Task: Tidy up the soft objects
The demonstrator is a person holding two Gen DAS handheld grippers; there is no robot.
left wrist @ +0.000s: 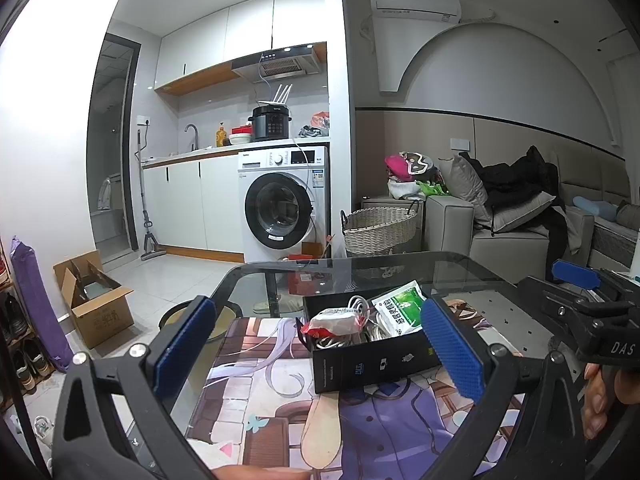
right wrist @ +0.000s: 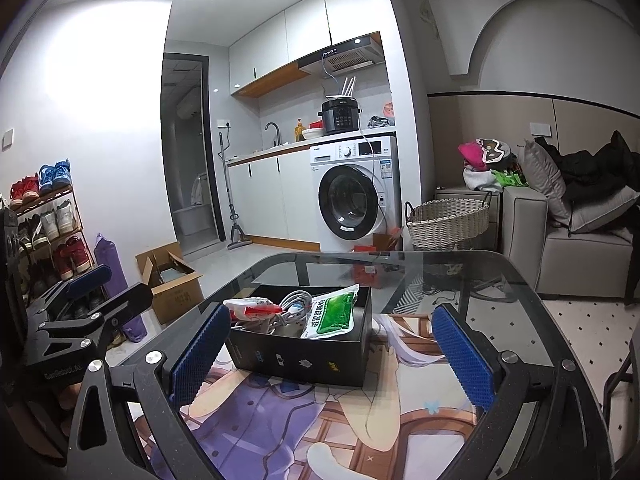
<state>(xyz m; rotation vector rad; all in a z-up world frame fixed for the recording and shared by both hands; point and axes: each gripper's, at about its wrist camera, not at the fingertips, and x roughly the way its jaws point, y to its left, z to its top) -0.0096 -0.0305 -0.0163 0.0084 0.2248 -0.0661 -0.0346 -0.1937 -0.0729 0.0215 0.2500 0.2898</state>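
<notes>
A black box (left wrist: 372, 360) (right wrist: 304, 354) stands on an anime-print mat (left wrist: 280, 412) (right wrist: 304, 416) on a glass table. In it lie a green-and-white packet (left wrist: 402, 308) (right wrist: 332, 314), a red-and-white packet (left wrist: 334, 322) (right wrist: 250, 306) and a coil of white cable (left wrist: 360, 304) (right wrist: 294, 302). My left gripper (left wrist: 316, 344) is open and empty, its jaws either side of the box front. My right gripper (right wrist: 332, 354) is open and empty, just short of the box. Each gripper shows at the edge of the other's view, the right one (left wrist: 580, 292) and the left one (right wrist: 92, 292).
The glass table (left wrist: 400, 268) (right wrist: 480, 276) has rounded far corners. Beyond it stand a wicker basket (left wrist: 380, 228) (right wrist: 448, 218), a washing machine (left wrist: 282, 208) (right wrist: 354, 196), a sofa with clothes (left wrist: 512, 216), an open cardboard box (left wrist: 94, 300) (right wrist: 172, 280) and a shoe rack (right wrist: 48, 224).
</notes>
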